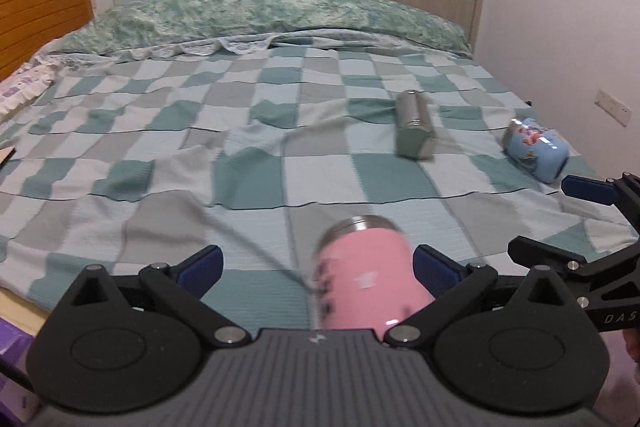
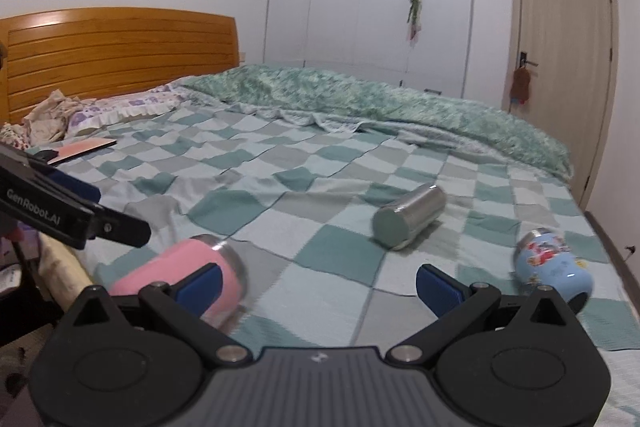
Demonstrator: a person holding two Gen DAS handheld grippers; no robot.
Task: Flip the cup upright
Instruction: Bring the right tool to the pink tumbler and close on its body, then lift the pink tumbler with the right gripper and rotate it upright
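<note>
A pink cup with a steel rim lies on its side on the checked bedspread, between the wide-apart fingers of my left gripper, close to the right pad; contact cannot be told. It also shows in the right wrist view, low left. A steel cup and a light blue printed cup also lie on their sides. My right gripper is open and empty above the bedspread; it shows at the right edge of the left wrist view.
A rumpled green duvet lies along the far side of the bed. A wooden headboard, pillows and a flat pink item are at the left. The bed's near edge is under my left gripper.
</note>
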